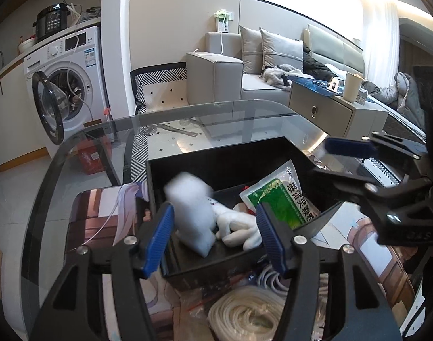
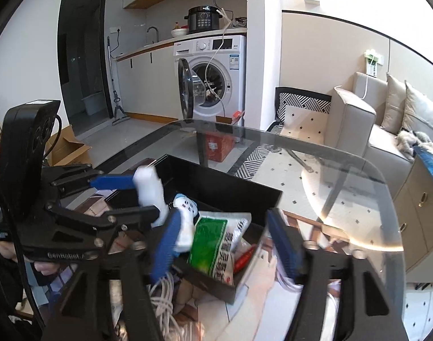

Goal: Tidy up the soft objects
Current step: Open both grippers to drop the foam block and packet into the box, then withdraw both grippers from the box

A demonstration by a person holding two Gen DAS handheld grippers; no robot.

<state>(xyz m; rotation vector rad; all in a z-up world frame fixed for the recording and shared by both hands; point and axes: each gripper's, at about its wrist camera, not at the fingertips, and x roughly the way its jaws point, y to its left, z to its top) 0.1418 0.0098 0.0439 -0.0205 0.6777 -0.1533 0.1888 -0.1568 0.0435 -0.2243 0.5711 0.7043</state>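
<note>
Behind the glass table [image 1: 188, 119] a living room is showing: a washing machine [image 1: 71, 85] with its door hanging open at the upper left of the left wrist view, a grey sofa [image 1: 230, 71] at upper centre. On the glass, at the middle of both frames, a black box [image 1: 216, 156] is sitting, and the soft things are already lying in it: a white plush toy [image 1: 239, 227] at lower centre of the left view, a green-and-white packet [image 1: 284, 196] leaning to its right, and a blurred white soft block [image 1: 193, 216] that is dropping or settling at the box's left side.

The left gripper [image 1: 213, 236] is standing spread over the box's near wall, its blue pads lying either side of the white block without pressing on it. The right gripper [image 2: 226, 244] is also wide apart, with nothing pinched; in its own view the packet is showing between its fingers but untouched.

By my judgement the placing step is finishing: both tools are letting go over the box. The next move is calling for lifting both grippers clear of the rim without snagging the contents, then looking for any soft item outside the box. The white cable coil [image 1: 244, 312] at the bottom of the left view is sitting below the glass, possibly not part of the job.
</note>
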